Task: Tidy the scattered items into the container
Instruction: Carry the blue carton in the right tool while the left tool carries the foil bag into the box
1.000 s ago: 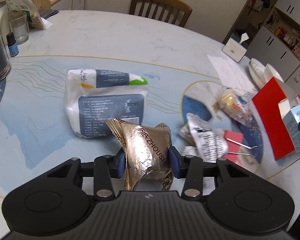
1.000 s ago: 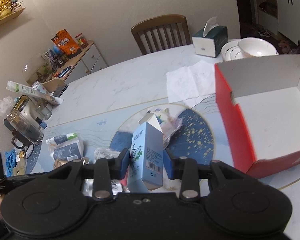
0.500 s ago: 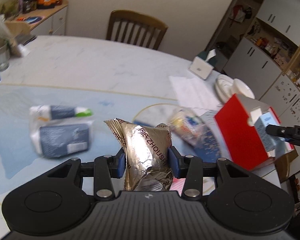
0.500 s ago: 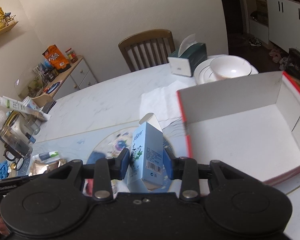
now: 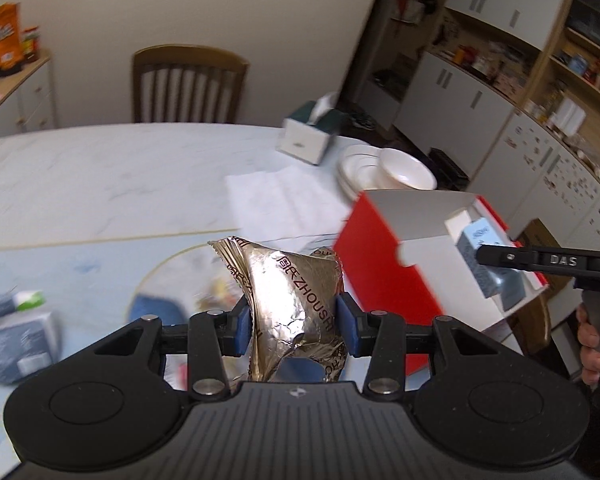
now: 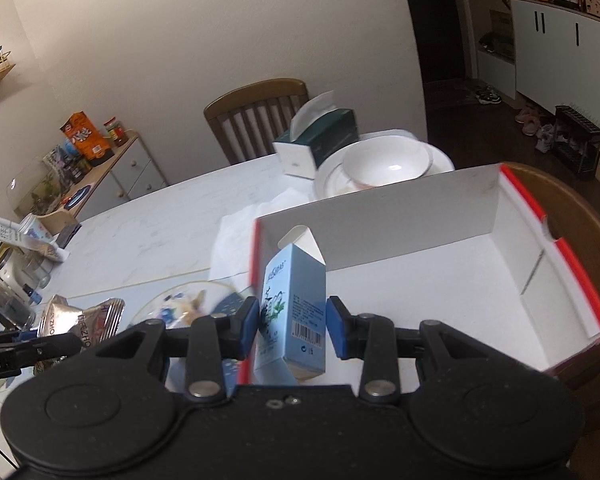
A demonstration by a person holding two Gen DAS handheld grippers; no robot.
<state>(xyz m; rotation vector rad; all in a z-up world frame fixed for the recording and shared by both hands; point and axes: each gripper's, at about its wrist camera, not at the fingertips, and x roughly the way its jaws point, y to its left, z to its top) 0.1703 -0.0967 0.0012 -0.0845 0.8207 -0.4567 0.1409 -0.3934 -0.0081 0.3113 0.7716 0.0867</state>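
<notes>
My left gripper [image 5: 294, 330] is clamped mid-body on the crinkly gold foil snack packet [image 5: 296, 304], just short of the red cardboard box with white inside [image 6: 440, 280]. Packet's light, squishy, slippery. My right gripper [image 6: 292, 328] pinches the stiff pale-blue carton [image 6: 294, 312] over that box's near edge.

On my left feed the gold foil packet [image 5: 296, 308] reads "ZHOUSH" in dark red capitals, beside Chinese characters I can't make out. The right gripper's arm [image 5: 548, 261] carries "DAS" in pale letters. On my right feed the left gripper's arm [image 6: 4, 360] shows "obolAI" (its start is cut off). The blue carton [image 6: 294, 312] has a barcode; its small print stays illegible.
</notes>
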